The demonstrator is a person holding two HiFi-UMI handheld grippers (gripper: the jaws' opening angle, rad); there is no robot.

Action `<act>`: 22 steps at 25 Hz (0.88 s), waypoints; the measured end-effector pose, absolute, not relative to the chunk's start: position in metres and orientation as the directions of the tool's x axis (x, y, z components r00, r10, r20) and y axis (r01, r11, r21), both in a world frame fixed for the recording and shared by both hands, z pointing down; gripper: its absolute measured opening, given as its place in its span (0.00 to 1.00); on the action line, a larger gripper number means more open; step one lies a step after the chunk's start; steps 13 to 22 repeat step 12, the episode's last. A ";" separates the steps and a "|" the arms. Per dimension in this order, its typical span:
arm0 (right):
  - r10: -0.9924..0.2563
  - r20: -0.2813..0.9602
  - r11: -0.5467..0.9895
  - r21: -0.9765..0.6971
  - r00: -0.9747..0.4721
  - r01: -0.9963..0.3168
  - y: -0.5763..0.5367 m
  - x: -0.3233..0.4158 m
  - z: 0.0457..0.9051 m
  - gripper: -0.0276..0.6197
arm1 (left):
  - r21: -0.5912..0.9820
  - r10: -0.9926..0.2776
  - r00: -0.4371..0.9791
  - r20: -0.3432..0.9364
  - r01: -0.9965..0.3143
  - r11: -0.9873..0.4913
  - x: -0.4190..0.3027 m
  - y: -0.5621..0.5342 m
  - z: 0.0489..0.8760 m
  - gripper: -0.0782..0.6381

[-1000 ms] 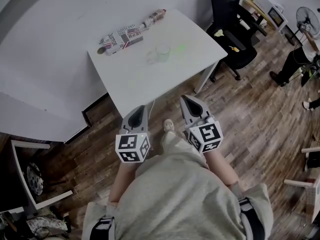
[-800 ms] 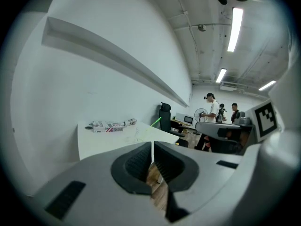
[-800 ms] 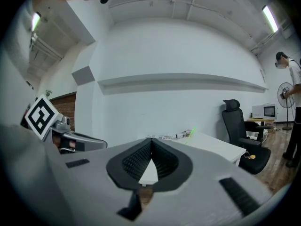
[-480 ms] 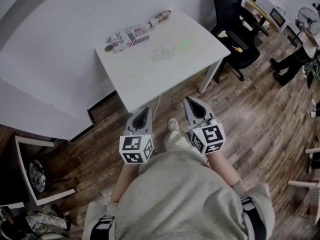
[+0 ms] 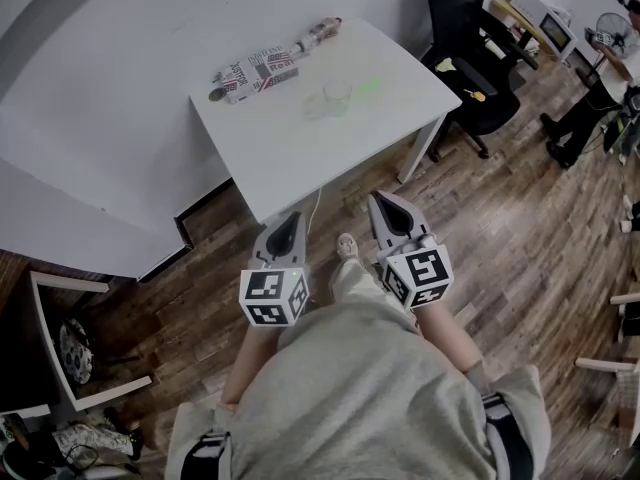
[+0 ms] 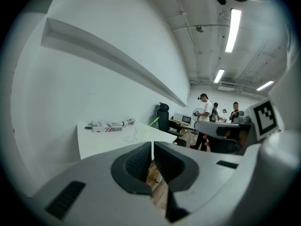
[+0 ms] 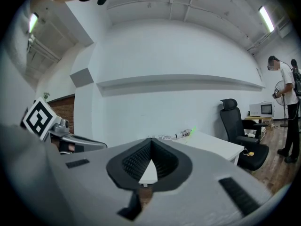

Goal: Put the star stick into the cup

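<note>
Toward the far edge of the white table point(image 5: 300, 158): clear round cup point(image 5: 337, 92); thin green star stick point(image 5: 367, 87) flat just beside it. Left gripper point(image 5: 291, 215), right gripper point(image 5: 379, 197): jaws together, off-table.

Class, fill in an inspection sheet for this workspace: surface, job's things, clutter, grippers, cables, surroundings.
Surface: white table against a white wall.
Job's things: clear cup upright mid-table; green star stick lying beside it, not inside.
Clutter: printed package along the far edge.
Grippers: left gripper and right gripper shut, empty, short of the table.
Cables: thin white cord hanging below the near edge.
Surroundings: black office chair, wood floor, person far right.
</note>
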State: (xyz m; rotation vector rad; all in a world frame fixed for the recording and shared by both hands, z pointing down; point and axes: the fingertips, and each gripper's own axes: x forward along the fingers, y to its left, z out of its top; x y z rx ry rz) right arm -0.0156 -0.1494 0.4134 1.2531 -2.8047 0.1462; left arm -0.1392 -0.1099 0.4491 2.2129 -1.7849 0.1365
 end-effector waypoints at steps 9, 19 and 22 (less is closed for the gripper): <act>-0.742 0.105 0.660 -0.060 -0.662 -0.749 -0.150 -0.017 0.415 0.04 | 0.172 -0.936 0.228 0.269 -0.967 -0.186 -0.140 -0.111 0.455 0.13; -0.744 0.107 0.658 -0.057 -0.660 -0.751 -0.151 -0.019 0.415 0.04 | 0.174 -0.936 0.229 0.269 -0.967 -0.186 -0.142 -0.113 0.455 0.13; -0.744 0.107 0.658 -0.057 -0.660 -0.751 -0.151 -0.019 0.415 0.04 | 0.174 -0.936 0.229 0.269 -0.967 -0.186 -0.142 -0.113 0.455 0.13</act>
